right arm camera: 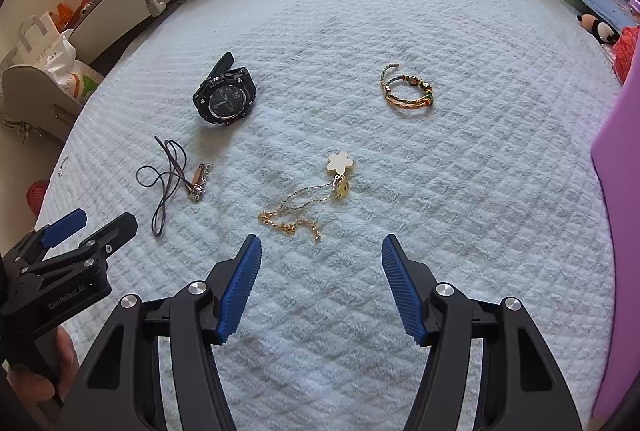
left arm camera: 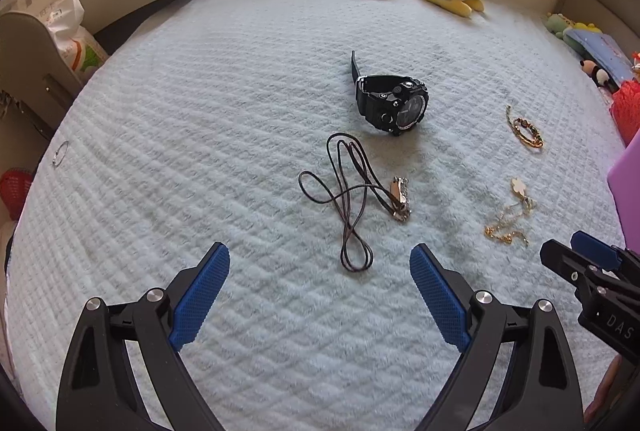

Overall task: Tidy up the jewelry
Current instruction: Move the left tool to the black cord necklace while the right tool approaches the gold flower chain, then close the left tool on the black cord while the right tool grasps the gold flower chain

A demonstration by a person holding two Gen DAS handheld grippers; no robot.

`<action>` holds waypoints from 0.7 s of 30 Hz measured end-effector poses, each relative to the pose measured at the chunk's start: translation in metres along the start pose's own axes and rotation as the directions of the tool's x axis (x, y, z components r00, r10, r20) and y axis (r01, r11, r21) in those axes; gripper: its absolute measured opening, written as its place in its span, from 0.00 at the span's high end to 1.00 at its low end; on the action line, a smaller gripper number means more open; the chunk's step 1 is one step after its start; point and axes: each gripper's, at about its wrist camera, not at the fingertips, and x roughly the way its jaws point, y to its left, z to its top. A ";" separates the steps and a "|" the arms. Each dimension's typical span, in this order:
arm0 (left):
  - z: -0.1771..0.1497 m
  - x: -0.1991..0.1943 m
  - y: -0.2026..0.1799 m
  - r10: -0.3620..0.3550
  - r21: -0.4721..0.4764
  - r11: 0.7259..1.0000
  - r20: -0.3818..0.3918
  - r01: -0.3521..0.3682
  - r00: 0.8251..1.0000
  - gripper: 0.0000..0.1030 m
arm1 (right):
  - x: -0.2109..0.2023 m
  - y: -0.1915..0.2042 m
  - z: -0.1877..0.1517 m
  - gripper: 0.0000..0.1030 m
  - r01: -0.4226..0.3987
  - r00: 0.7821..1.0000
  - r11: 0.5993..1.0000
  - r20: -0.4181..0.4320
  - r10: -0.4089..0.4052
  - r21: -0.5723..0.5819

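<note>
Left gripper (left arm camera: pixel 319 263) and right gripper (right arm camera: pixel 322 255) both hovering wide apart, holding nothing. Thin gold chain necklace with white flower charm (right arm camera: pixel 308 199) lying just ahead of right fingers on fluffy white blanket (right arm camera: pixel 460 215). Looking light, floppy, slippery; pinching bunched chain probably easiest. Dark cord necklace with metal pendant (left arm camera: pixel 360 195) lying ahead of left fingers.

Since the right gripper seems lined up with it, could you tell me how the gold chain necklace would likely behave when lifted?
The gold chain necklace lies in loose, bunched curves on the blanket, so it is probably floppy and would dangle. Its links look thin, so it may slip between the jaws. The white flower pendant at one end would likely swing and pull that end down.
</note>
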 end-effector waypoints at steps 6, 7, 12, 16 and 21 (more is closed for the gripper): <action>0.008 0.027 -0.004 -0.016 0.016 1.000 0.000 0.016 1.000 0.13 | 0.019 0.004 0.006 0.42 0.029 0.999 0.999 0.022 -0.028 -0.019; 0.008 0.029 -0.005 -0.016 0.019 1.000 0.001 0.016 1.000 0.13 | 0.021 0.005 0.007 0.42 0.030 0.999 0.999 0.027 -0.029 -0.020; 0.008 0.038 -0.006 -0.008 0.019 1.000 0.018 0.008 1.000 0.13 | 0.032 0.009 0.015 0.42 0.049 0.998 0.998 0.046 -0.047 -0.036; 0.010 0.046 -0.005 -0.001 0.016 1.000 0.009 0.001 1.000 0.13 | 0.042 0.012 0.019 0.42 0.065 0.996 0.996 0.057 -0.062 -0.053; 0.014 0.053 -0.002 0.002 -0.004 1.000 0.003 -0.002 1.000 0.13 | 0.049 0.011 0.020 0.42 0.073 0.996 0.996 0.064 -0.069 -0.053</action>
